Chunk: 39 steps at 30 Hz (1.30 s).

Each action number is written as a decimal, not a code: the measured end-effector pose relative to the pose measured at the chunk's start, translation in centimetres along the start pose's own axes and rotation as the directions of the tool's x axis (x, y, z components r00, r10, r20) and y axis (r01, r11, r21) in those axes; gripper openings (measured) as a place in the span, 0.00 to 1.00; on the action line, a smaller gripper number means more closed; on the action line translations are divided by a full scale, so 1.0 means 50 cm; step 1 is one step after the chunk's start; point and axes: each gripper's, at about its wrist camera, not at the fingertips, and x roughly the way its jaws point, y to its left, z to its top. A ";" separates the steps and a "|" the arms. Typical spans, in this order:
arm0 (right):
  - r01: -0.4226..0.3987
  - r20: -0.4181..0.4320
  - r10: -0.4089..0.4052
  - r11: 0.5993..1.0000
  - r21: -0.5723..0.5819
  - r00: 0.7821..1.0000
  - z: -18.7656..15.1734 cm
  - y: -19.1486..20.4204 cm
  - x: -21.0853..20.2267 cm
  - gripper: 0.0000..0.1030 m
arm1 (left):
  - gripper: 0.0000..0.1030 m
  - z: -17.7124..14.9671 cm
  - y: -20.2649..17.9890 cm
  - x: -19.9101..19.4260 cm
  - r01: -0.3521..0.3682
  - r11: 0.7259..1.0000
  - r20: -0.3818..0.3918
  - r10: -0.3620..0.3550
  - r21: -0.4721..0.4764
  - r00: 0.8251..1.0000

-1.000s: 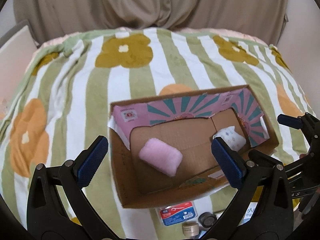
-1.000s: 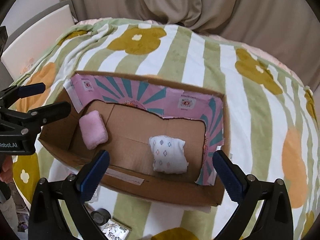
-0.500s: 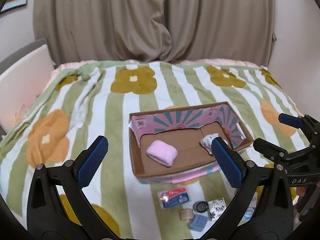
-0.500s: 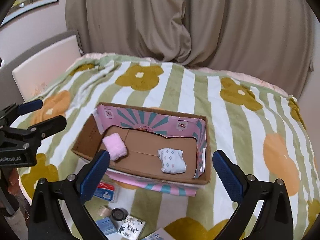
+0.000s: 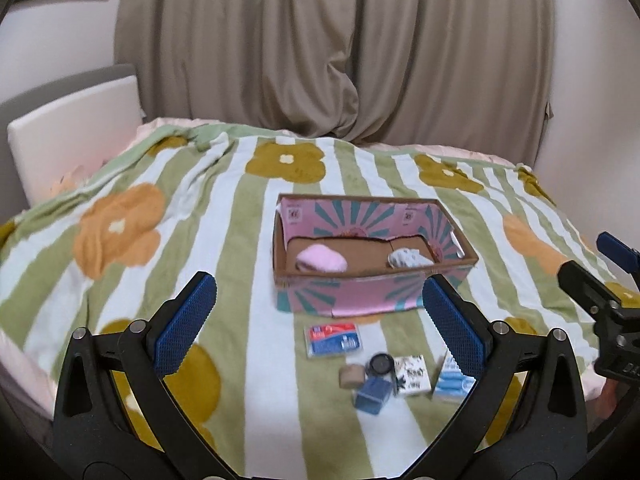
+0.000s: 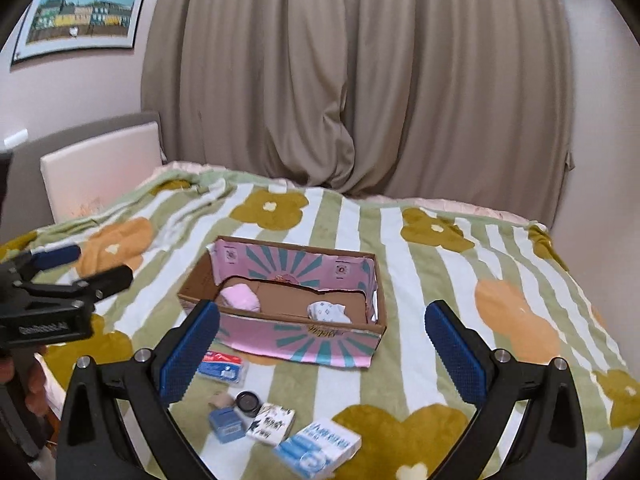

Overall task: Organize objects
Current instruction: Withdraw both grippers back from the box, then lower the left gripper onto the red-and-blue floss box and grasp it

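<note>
Left gripper (image 5: 316, 320) has its jaws wide apart and holds nothing, hanging over the striped blanket (image 5: 260, 380) short of the loose pile. The cardboard box (image 5: 372, 296) sits mid-bed with a pink roll (image 5: 322, 259) on its left side and a white patterned bundle (image 5: 408, 258) on its right, well apart. In front of it, left to right: red-blue packet (image 5: 333, 339), tan roll (image 5: 352, 376), dark round lid (image 5: 380, 363), small blue box (image 5: 373, 396), black-white card (image 5: 412, 370), light blue pack (image 6: 318, 446). Right gripper (image 6: 322, 350) is equally spread and empty. Risks: the 5 right-hand items are touching or nearly so (hard to separate in these views), so a wide closing grip may catch 2 at once or knock the roll away; soft bedding could let flat packets sink and slip from the pads; both tools reaching the same pile could collide
</note>
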 end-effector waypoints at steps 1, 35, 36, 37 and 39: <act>0.002 0.007 -0.002 1.000 0.001 1.000 -0.008 0.001 -0.010 0.99 | 1.00 -0.008 0.000 0.000 -0.003 1.000 -0.005 0.003 0.002 1.000; 0.057 -0.041 -0.054 0.996 0.063 0.998 -0.073 -0.097 -0.014 1.00 | 1.00 -0.175 -0.056 0.429 -0.016 0.997 -0.442 0.047 0.073 0.896; 0.056 -0.044 -0.054 0.996 0.065 0.998 -0.075 -0.100 -0.013 1.00 | 1.00 -0.178 -0.055 0.437 -0.020 0.997 -0.448 0.050 0.073 0.892; 0.057 -0.046 -0.054 0.996 0.067 0.998 -0.075 -0.102 -0.012 1.00 | 1.00 -0.181 -0.054 0.445 -0.023 0.997 -0.454 0.053 0.073 0.889; 0.060 -0.047 -0.056 0.996 0.070 0.997 -0.077 -0.107 -0.010 1.00 | 1.00 -0.185 -0.051 0.457 -0.025 0.997 -0.464 0.055 0.070 0.884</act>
